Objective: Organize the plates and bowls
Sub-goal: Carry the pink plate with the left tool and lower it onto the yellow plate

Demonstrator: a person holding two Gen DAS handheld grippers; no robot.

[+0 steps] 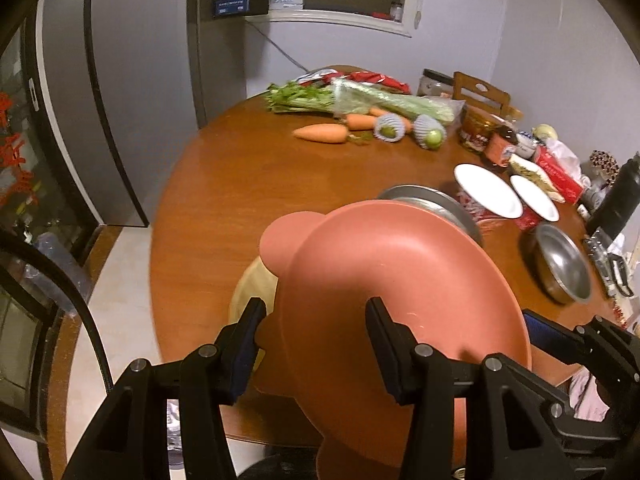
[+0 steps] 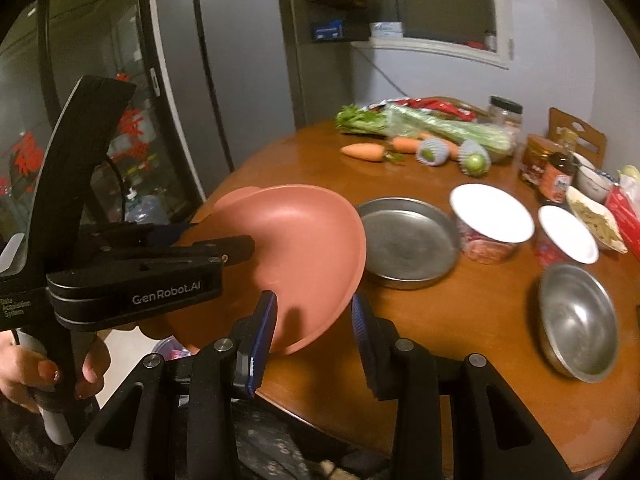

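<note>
Pink plate [image 2: 304,240] with a round ear on its far rim hangs tilted above the tabletop [image 2: 440,340], carried between both tools. The left hand-held gripper [image 1: 314,308] is clamped on the plate's near-left rim, one finger lying inside the dish and the other beneath it. A person's hand [image 2: 40,368] grips its handle. The right hand-held gripper [image 2: 314,300] grasps the near-right rim, with its left finger over the inner face and its right finger outside the edge. Just below the plate, ahead of the left hand-held gripper, a yellow dish [image 1: 252,292] lies partly hidden. Ahead and to the right of the right hand-held gripper sits a shallow steel pan [image 2: 408,240], and further right a steel bowl [image 2: 576,320]. Beyond them stand two white-lidded cups [image 2: 492,216]. Carrots [image 2: 364,151] and celery [image 2: 440,128] lie at the far edge.
</note>
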